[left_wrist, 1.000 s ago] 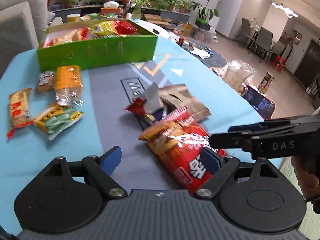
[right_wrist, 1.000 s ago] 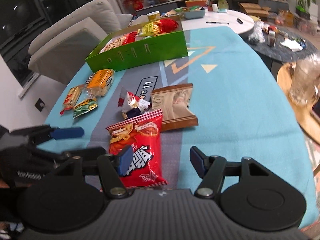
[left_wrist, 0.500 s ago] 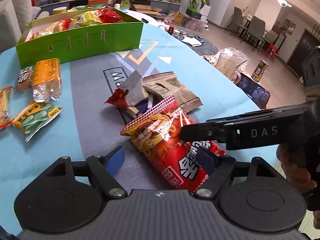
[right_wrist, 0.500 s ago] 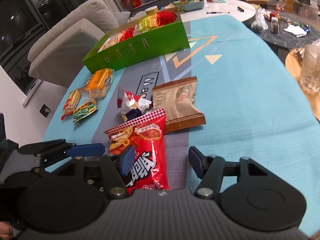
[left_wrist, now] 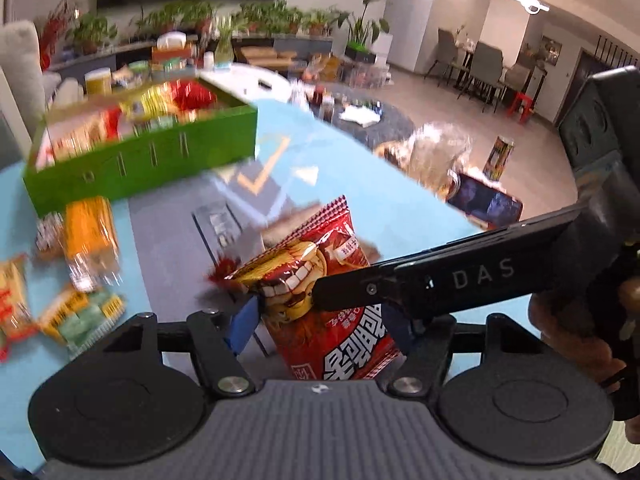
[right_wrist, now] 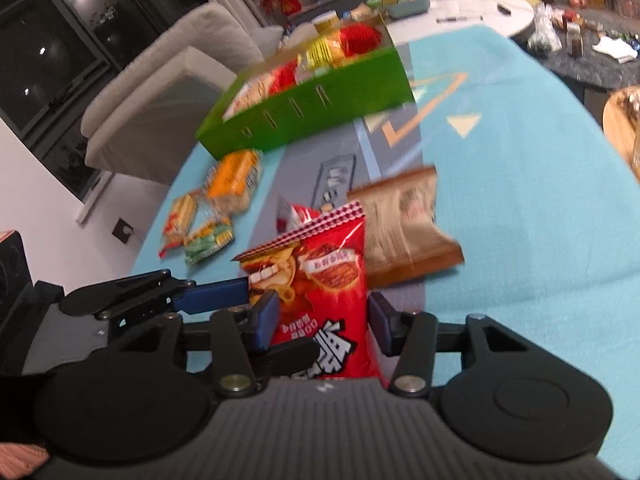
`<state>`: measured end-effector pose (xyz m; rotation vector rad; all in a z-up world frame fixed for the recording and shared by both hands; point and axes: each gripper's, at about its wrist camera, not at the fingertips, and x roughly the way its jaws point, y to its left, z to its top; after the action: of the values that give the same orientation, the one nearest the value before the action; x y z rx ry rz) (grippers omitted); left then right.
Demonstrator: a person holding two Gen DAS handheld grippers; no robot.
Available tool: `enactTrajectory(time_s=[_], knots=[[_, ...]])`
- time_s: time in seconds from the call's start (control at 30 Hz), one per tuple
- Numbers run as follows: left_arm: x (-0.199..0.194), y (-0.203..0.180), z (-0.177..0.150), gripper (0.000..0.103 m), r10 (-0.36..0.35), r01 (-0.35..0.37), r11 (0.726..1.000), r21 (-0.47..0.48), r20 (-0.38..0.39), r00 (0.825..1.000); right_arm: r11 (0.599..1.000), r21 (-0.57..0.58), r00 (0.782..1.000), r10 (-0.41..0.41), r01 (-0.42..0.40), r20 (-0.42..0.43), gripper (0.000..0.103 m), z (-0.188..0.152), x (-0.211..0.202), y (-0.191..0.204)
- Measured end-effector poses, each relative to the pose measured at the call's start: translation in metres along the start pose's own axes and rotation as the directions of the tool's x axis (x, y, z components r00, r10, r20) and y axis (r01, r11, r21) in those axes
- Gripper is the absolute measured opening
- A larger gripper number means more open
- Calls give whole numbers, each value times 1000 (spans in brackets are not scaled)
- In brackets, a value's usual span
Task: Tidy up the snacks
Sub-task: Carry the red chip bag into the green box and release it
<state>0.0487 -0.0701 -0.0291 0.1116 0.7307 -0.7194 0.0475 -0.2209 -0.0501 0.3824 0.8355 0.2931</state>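
Note:
A red chip bag (left_wrist: 340,356) (right_wrist: 328,264) stands tilted up off the blue table mat (right_wrist: 520,200), caught between both grippers. My left gripper (left_wrist: 320,326) has its blue pads against the bag's two side edges, and its jaws are closing. My right gripper (right_wrist: 322,320) is shut on the same bag lower down. One black finger (left_wrist: 440,284) of the right gripper crosses the bag in the left wrist view. A blue finger (right_wrist: 216,296) of the left gripper touches the bag's left edge. The green box (left_wrist: 140,160) (right_wrist: 320,100) at the back holds several snacks.
A brown packet (right_wrist: 404,232) and a small red-and-white wrapper (right_wrist: 292,214) lie just behind the bag. An orange packet (left_wrist: 88,232) and other small snacks (right_wrist: 200,236) lie at the left of the mat. Beyond the table's right edge are a glass jar (left_wrist: 436,160) and a can (left_wrist: 498,158).
Both grippers have narrowed onto the red chip bag. The bag has come up from lying flat to standing tilted. The right gripper's finger has slid across the bag in the left wrist view.

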Motion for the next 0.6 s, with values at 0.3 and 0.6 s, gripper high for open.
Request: enactTrajectory(time_s=[0.3,0.6], knots=[[-31,5,30,64,132,-150,983,109,156,979,996,-74,991,63,-55,120,64,40,-7,35],[-21,69,83,64,200,-219,973,66,218,955,987,-126,976,120,-98,180,64,106,31,57]])
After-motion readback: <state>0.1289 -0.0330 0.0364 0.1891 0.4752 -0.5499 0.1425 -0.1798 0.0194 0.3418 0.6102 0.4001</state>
